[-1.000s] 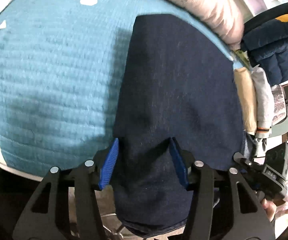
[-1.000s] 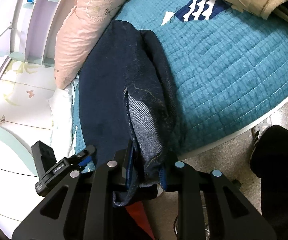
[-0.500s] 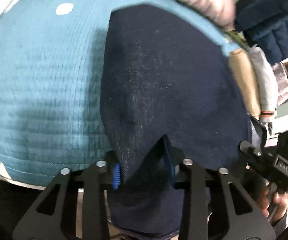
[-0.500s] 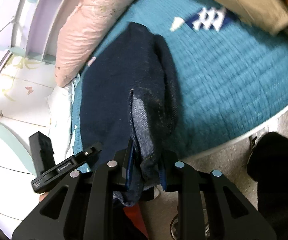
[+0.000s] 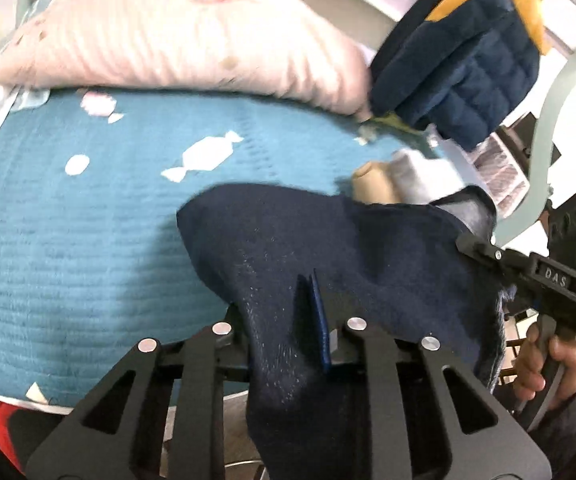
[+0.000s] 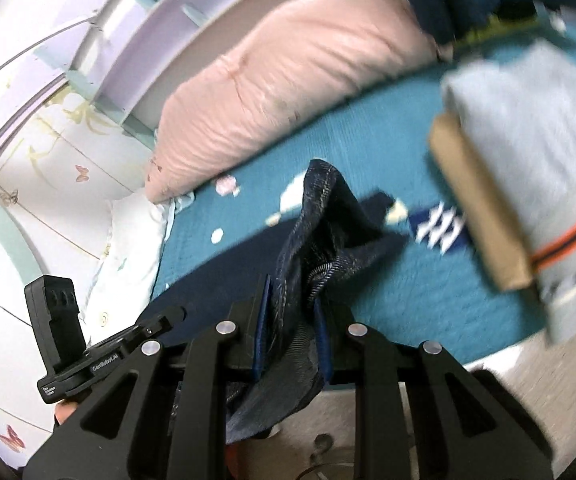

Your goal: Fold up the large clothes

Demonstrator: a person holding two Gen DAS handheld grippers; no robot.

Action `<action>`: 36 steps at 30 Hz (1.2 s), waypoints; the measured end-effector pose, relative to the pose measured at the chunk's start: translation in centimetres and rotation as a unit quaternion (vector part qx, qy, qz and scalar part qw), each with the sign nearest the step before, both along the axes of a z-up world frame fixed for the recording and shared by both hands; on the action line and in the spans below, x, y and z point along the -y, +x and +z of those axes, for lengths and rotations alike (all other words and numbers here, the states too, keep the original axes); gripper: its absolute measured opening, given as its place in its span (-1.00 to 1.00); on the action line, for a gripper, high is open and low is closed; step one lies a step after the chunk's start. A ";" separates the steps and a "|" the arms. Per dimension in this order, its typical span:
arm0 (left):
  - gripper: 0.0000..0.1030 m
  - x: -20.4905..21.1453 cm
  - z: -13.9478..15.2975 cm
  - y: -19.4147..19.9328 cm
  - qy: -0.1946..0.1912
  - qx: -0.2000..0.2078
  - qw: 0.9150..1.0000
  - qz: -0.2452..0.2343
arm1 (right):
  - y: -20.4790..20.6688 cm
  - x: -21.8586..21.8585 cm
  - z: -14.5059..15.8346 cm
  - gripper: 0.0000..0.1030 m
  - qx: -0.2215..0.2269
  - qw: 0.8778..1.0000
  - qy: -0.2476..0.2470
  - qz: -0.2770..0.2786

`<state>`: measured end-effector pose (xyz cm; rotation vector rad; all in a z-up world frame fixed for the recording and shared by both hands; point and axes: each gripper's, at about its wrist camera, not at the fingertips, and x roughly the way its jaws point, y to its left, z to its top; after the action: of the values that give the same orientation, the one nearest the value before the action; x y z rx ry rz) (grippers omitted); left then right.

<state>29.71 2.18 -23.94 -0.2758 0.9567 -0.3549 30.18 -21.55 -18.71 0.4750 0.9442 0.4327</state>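
Both grippers clamped on near edge of dark jeans (image 5: 328, 248): left gripper (image 5: 308, 336) jaws just closing on cloth, right gripper (image 6: 292, 332) pinching bunched hem. Raised above teal bedspread (image 5: 68, 248), presumably to fold over.

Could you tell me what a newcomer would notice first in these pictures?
Dark jeans fill the foreground, pinched by the left gripper and right gripper over a teal quilt. Behind lies a pink pillow, with folded clothes to the right.
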 end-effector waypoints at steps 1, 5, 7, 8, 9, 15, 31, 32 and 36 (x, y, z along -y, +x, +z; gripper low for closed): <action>-0.64 0.5 0.6 0.1 0.001 0.008 1.000 -0.003 | 0.2 0.4 1.1 -0.64 0.009 1.000 -0.005 0.001; -0.64 3.6 3.6 0.4 0.005 0.049 0.999 -0.020 | 0.9 2.1 4.4 -0.65 0.046 0.999 -0.022 -0.002; -0.64 5.4 5.5 0.8 0.005 0.075 0.997 -0.026 | 1.3 3.4 6.1 -0.65 0.066 0.997 -0.025 -0.006; -0.64 6.4 6.3 1.2 0.006 0.086 0.996 -0.029 | 1.4 4.1 7.0 -0.65 0.077 0.997 -0.029 -0.007; -0.64 7.4 7.1 1.8 0.005 0.097 0.995 -0.032 | 1.8 5.2 8.2 -0.65 0.092 0.995 -0.035 -0.011; -0.64 14.8 11.0 6.0 -0.028 0.159 0.985 -0.063 | 3.2 12.4 12.6 -0.66 0.164 0.983 -0.066 -0.056; -0.60 35.6 -2.3 8.0 0.035 0.113 0.973 -0.199 | 4.1 34.0 -7.1 -0.68 -0.032 0.974 -0.085 -0.208; -0.56 35.8 -2.5 8.0 0.036 0.113 0.973 -0.199 | 4.0 34.8 -8.0 -0.68 -0.036 0.974 -0.069 -0.214; -0.40 35.8 -2.6 8.0 0.035 0.108 0.974 -0.197 | 4.2 34.7 -9.0 -0.64 -0.052 0.970 -0.092 -0.221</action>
<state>37.70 -33.59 -26.50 0.0218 0.8037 -0.6992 34.36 -56.27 -27.67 0.5253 0.9371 -0.0842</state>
